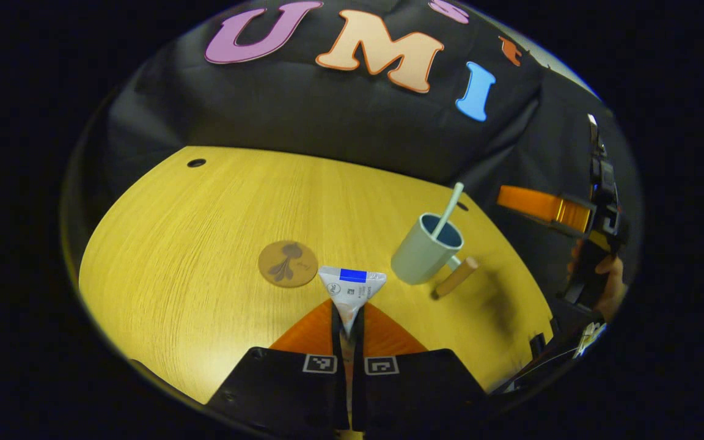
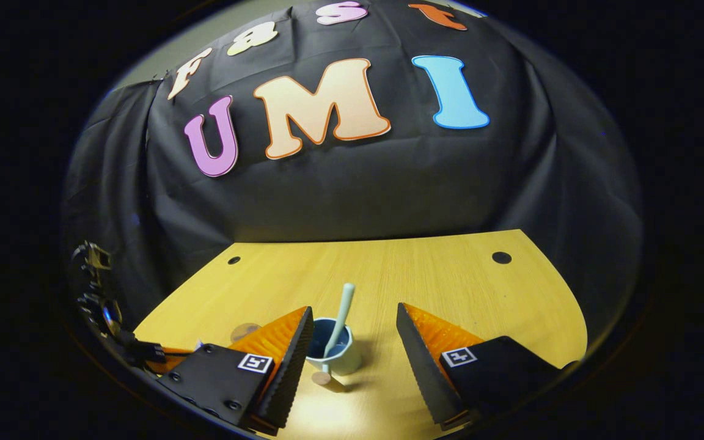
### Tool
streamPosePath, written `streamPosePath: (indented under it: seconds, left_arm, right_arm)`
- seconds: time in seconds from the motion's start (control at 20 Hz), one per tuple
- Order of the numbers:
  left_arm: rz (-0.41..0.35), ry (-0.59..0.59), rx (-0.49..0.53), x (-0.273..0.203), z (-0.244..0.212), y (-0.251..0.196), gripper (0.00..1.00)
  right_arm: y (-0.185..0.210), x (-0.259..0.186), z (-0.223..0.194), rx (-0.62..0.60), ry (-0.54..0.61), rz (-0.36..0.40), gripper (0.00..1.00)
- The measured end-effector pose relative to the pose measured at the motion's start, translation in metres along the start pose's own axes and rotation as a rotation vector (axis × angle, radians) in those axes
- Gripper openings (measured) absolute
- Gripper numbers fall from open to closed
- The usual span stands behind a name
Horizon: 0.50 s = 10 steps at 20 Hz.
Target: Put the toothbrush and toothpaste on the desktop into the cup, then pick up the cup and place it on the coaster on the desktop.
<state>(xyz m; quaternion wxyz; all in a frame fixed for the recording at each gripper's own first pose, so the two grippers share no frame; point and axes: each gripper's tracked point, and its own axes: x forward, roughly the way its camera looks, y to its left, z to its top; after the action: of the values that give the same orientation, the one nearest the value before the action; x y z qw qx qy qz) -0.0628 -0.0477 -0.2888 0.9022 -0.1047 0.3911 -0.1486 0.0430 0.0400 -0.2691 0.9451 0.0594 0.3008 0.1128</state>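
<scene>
left gripper [image 1: 348, 327]: fingers closed together, gripping | right gripper [image 2: 352, 330]: fingers spread wide, nothing between

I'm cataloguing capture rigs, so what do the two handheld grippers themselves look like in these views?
Each gripper has two wedge-shaped fingers mounted on black blocks. On the left gripper and the right gripper, each block carries a small square black-and-white marker near the finger's base. The right gripper's fingers have ribbed inner faces. In the left gripper view, the far gripper shows a black frame body held by a bare hand.

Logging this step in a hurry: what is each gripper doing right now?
Left gripper: shut on the toothpaste, held above the desktop.
Right gripper: open, holding nothing, with the cup and toothbrush ahead of it.
</scene>
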Motion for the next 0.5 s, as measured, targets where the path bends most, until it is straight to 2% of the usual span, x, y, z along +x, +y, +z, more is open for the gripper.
streamPosePath:
  seconds: [0.5]
  left_arm:
    - [-0.156, -0.246, 0.012, 0.037, 0.103, -0.076, 0.02]
  right_arm:
    - [-0.046, -0.036, -0.026, 0.031, 0.047, -0.052, 0.85]
